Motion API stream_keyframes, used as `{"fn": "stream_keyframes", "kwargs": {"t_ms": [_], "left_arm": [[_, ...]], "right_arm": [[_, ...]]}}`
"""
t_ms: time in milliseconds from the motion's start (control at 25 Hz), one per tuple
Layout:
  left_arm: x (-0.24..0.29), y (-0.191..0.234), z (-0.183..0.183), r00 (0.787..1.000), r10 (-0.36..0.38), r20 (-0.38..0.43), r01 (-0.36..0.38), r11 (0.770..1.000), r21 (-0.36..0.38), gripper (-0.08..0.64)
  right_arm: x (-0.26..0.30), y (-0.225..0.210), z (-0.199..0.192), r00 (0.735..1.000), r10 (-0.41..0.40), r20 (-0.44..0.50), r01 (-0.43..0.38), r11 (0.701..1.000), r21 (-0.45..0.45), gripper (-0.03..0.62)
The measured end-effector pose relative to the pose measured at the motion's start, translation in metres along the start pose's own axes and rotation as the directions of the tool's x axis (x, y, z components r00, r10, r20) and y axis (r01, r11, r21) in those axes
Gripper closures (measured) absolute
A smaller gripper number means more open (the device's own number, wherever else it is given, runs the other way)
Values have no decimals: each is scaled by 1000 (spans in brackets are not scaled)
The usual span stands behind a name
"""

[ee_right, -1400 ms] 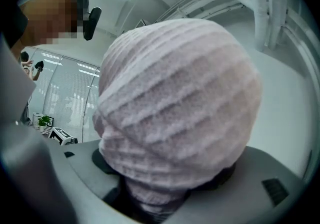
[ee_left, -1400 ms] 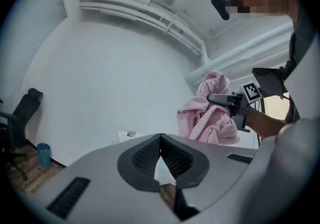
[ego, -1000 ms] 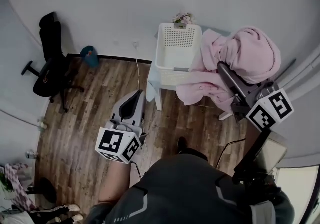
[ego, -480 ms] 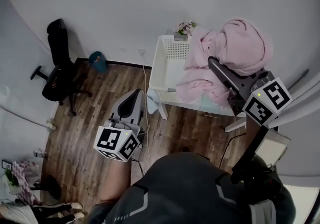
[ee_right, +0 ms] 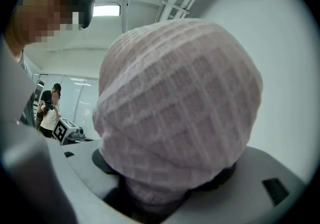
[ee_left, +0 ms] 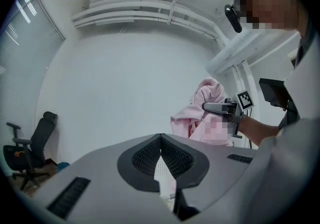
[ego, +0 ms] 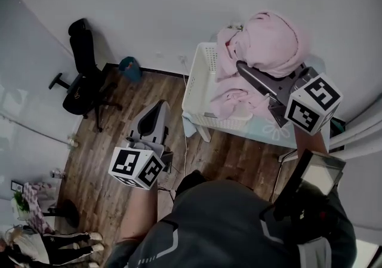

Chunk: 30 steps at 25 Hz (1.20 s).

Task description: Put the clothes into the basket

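A big bundle of pink clothes (ego: 265,37) hangs over the white slotted basket (ego: 200,79), and its lower folds (ego: 230,96) droop into it. My right gripper (ego: 240,65) is shut on this bundle, its jaws held wide by the thick cloth. In the right gripper view the pink knit (ee_right: 180,108) fills the frame and hides the jaw tips. My left gripper (ego: 156,108) hangs over the wooden floor left of the basket, shut and holding nothing. The left gripper view shows its pads (ee_left: 150,155) meeting at the tip, with the pink clothes (ee_left: 200,103) beyond.
The basket stands on a small table with a pale blue cover (ego: 262,132) against the white wall. A black office chair (ego: 83,79) and a teal bin (ego: 128,68) stand at the left. A cable (ego: 185,135) runs down the floor. People stand at the lower left (ego: 36,243).
My right gripper has carried the pink clothes leftward from beside the basket to above it, and part of the cloth now drapes inside. The left gripper has barely moved.
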<state>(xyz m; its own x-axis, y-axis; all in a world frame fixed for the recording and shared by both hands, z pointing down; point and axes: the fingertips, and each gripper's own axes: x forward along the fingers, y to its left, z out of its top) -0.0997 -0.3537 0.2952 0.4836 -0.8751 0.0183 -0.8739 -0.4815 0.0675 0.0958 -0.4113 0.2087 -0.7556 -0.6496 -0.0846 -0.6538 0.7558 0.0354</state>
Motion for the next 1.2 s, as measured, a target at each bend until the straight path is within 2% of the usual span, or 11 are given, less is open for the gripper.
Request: {"fn": "stream_keyframes", "kwargs": {"t_ms": [320,560,760,880,1040,1200], "left_arm": [[23,45,-6,1000,-4,-7,4,1000,-13,551],[49,70,-5,999,-29,-14,28,1000,-12,551],[53,97,-14,1000,-12,-24,11,999,-47,551],[59,110,-17,999,-7,-41,4,998,-58,551],[73,119,-18,999,-17,-50,15,998,-55,551],[77,124,-23,998,-18,-59,15,999,-53,551]], "right_arm": [[59,0,-49,991,89,-95,-89,996,0,241],[95,-1,-98,965,166,-204,-175,984,-25,241],[111,2,-150,928,220,-301,-220,975,32,241],[123,-4,-182,903,224,-366,-226,973,40,241],[135,-12,-224,855,243,-457,-248,967,52,241],[142,-7,-258,805,298,-513,-293,951,92,241]]}}
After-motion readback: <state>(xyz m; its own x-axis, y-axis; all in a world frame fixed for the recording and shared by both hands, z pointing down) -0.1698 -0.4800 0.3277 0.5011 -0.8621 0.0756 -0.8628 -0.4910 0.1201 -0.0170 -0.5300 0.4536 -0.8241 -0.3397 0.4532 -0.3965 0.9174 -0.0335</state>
